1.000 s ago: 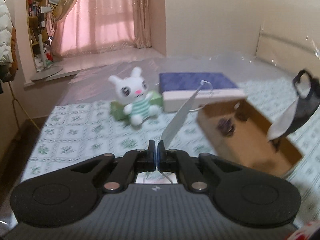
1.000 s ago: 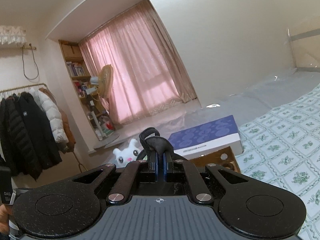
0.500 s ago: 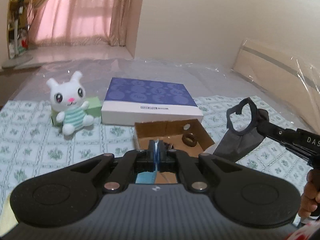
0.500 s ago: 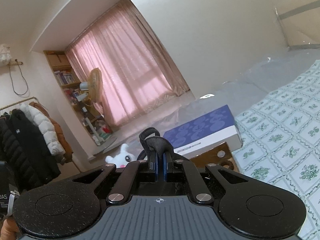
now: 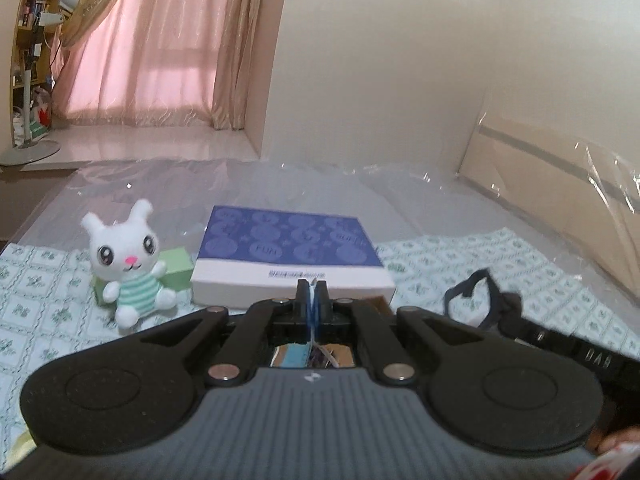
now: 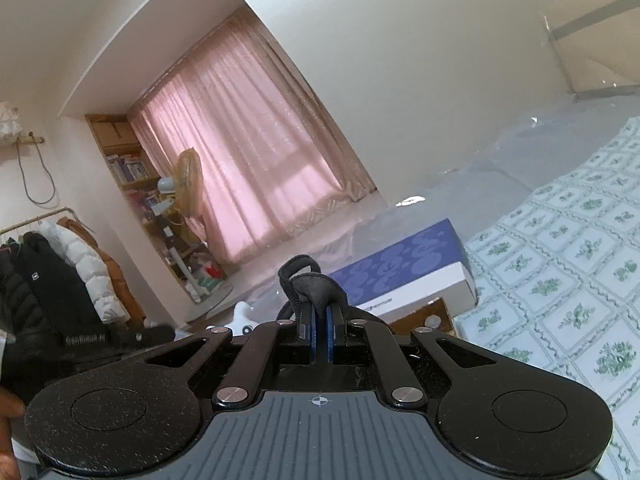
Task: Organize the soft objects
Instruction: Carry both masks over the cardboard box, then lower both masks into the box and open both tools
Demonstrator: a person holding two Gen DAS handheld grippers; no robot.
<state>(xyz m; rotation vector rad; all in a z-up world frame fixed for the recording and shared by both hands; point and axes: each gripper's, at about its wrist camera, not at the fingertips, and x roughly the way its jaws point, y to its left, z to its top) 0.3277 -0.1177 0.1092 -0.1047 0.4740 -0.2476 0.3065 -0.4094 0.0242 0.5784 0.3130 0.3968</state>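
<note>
My left gripper [image 5: 311,292] is shut on a thin white face mask [image 5: 312,334], seen edge-on between the pads, its body hanging below over the brown cardboard box [image 5: 382,301]. My right gripper [image 6: 319,312] is shut on a black face mask [image 6: 310,282] whose ear loop sticks up above the fingertips. That black mask [image 5: 478,298] and the right gripper also show at the right of the left wrist view. The cardboard box [image 6: 424,316] lies just beyond my right gripper.
A white plush rabbit [image 5: 126,264] sits against a green block [image 5: 176,266] on the patterned bed sheet [image 5: 44,304]. A blue-topped white flat box [image 5: 292,256] lies behind the cardboard box. Clear plastic covers the far mattress. Fan, bookshelf and coat rack stand at the left.
My left gripper has swung from a tilted view to face the blue box, and the white mask now hangs down out of sight. My right gripper with the black mask came closer beside it.
</note>
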